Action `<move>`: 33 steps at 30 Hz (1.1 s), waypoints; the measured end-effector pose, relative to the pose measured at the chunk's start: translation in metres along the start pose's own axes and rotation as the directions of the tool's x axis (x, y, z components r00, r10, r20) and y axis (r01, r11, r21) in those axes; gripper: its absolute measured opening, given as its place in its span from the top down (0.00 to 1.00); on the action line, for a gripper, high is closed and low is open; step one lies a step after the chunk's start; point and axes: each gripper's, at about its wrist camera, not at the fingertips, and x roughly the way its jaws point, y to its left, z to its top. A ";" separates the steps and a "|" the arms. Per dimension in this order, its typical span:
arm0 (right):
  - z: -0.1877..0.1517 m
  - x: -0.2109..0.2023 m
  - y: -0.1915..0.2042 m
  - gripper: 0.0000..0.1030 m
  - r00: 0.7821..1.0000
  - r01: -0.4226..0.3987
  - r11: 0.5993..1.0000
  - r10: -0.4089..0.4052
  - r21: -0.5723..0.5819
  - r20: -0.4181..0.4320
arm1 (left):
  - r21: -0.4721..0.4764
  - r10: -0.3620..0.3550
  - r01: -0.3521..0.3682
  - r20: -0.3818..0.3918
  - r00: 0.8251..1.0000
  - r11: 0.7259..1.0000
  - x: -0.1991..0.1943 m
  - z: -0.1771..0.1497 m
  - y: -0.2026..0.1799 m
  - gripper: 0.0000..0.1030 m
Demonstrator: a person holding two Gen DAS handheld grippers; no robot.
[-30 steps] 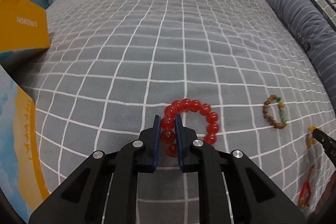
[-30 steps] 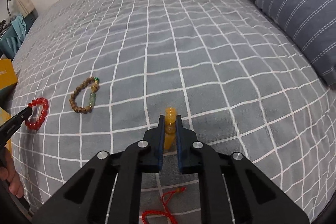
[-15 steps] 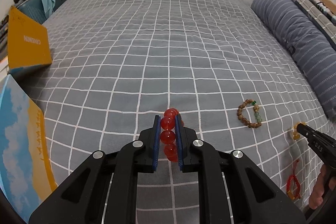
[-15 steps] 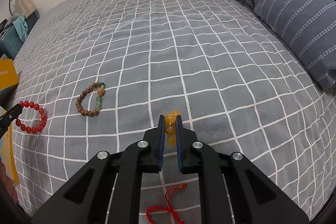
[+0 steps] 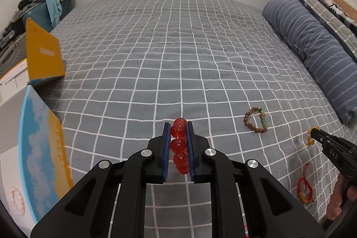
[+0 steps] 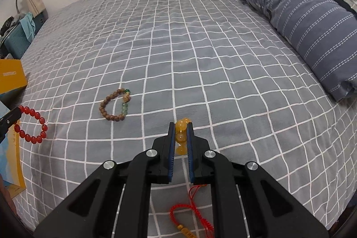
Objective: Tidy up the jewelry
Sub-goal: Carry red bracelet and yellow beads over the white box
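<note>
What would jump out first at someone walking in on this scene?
Probably the bright red bead bracelet pinched in the left tool, low in its view over the grey checked bedspread. The right tool grips a yellow bead bracelet the same way. Between them a brown bead bracelet lies loose on the bed.

Both tongs w/ red beads (image 5: 178,144) & amber beads (image 6: 181,133) rose off bed (image 5: 178,48) (dangling now).

A striped pillow (image 6: 312,21) lies on the grey checked bedspread (image 5: 169,48).

pink bracelet (image 5: 16,202) blurred, edge-cropped
</note>
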 end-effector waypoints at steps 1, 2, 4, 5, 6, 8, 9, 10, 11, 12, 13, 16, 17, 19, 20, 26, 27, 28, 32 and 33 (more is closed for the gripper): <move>-0.001 -0.002 0.001 0.91 1.000 0.000 1.000 0.000 -0.002 0.002 | 0.004 0.003 -0.003 0.005 1.000 1.000 -0.004 0.000 0.000 0.87; -0.001 -0.005 0.004 0.91 1.000 0.000 1.000 0.000 -0.008 0.005 | 0.010 0.006 -0.006 0.009 1.000 1.000 -0.007 -0.001 0.000 0.87; -0.001 -0.009 0.007 0.91 1.000 -0.005 1.000 0.005 -0.012 0.008 | 0.013 0.013 -0.014 0.018 1.000 1.000 -0.014 -0.002 0.001 0.87; -0.001 -0.010 0.008 0.91 1.000 -0.008 1.000 0.008 -0.013 0.009 | 0.014 0.017 -0.017 0.020 1.000 1.000 -0.018 -0.004 0.002 0.87; -0.002 -0.013 0.010 0.91 1.000 -0.010 1.000 0.011 -0.016 0.010 | 0.012 0.018 -0.018 0.021 1.000 1.000 -0.020 -0.004 0.004 0.87; -0.003 -0.016 0.013 0.91 1.000 -0.013 1.000 0.013 -0.020 0.012 | 0.003 0.018 -0.018 0.025 1.000 1.000 -0.025 -0.007 0.008 0.87; -0.005 -0.019 0.016 0.91 1.000 -0.014 1.000 0.014 -0.028 0.013 | -0.001 0.017 -0.017 0.029 0.999 1.000 -0.029 -0.008 0.010 0.87; -0.007 -0.020 0.018 0.91 1.000 -0.015 0.999 0.016 -0.035 0.014 | -0.004 0.016 -0.016 0.033 0.999 1.000 -0.033 -0.009 0.012 0.87; -0.009 -0.022 0.021 0.91 1.000 -0.018 0.999 0.019 -0.042 0.016 | -0.005 0.016 -0.016 0.037 0.999 1.000 -0.037 -0.011 0.014 0.87; -0.010 -0.023 0.023 0.91 1.000 -0.018 0.999 0.019 -0.048 0.017 | -0.009 0.018 -0.018 0.040 0.999 1.000 -0.041 -0.012 0.016 0.87; -0.012 -0.024 0.025 0.91 1.000 -0.019 0.998 0.020 -0.053 0.018 | -0.012 0.021 -0.020 0.043 0.999 1.000 -0.044 -0.014 0.018 0.87; -0.016 -0.029 0.031 0.91 0.999 -0.028 0.998 0.030 -0.060 0.027 | -0.022 0.030 -0.029 0.050 0.998 0.999 -0.053 -0.019 0.026 0.87; -0.017 -0.031 0.033 0.91 0.999 -0.031 0.998 0.033 -0.062 0.030 | -0.027 0.034 -0.033 0.051 0.998 0.999 -0.056 -0.021 0.029 0.87; -0.020 -0.036 0.037 0.91 0.998 -0.040 0.997 0.042 -0.067 0.039 | -0.034 0.041 -0.040 0.050 0.998 0.999 -0.059 -0.023 0.034 0.87; -0.021 -0.038 0.039 0.91 0.998 -0.042 0.997 0.045 -0.069 0.041 | -0.038 0.044 -0.042 0.050 0.998 0.998 -0.060 -0.024 0.037 0.87; -0.027 -0.050 0.055 0.91 0.995 -0.067 0.994 0.072 -0.081 0.064 | -0.053 0.068 -0.065 0.060 0.996 0.997 -0.076 -0.031 0.049 0.87; -0.028 -0.053 0.059 0.91 0.994 -0.074 0.994 0.081 -0.086 0.070 | -0.055 0.071 -0.068 0.063 0.995 0.996 -0.078 -0.032 0.051 0.87; -0.030 -0.055 0.063 0.91 0.993 -0.079 0.993 0.086 -0.089 0.075 | -0.058 0.075 -0.071 0.066 0.995 0.996 -0.080 -0.033 0.053 0.87; -0.034 -0.064 0.082 0.91 0.990 -0.095 0.989 0.105 -0.111 0.093 | -0.075 0.088 -0.082 0.082 0.993 0.994 -0.095 -0.035 0.068 0.87; -0.034 -0.065 0.087 0.91 0.990 -0.098 0.989 0.109 -0.115 0.094 | -0.081 0.091 -0.084 0.086 0.992 0.993 -0.099 -0.036 0.071 0.87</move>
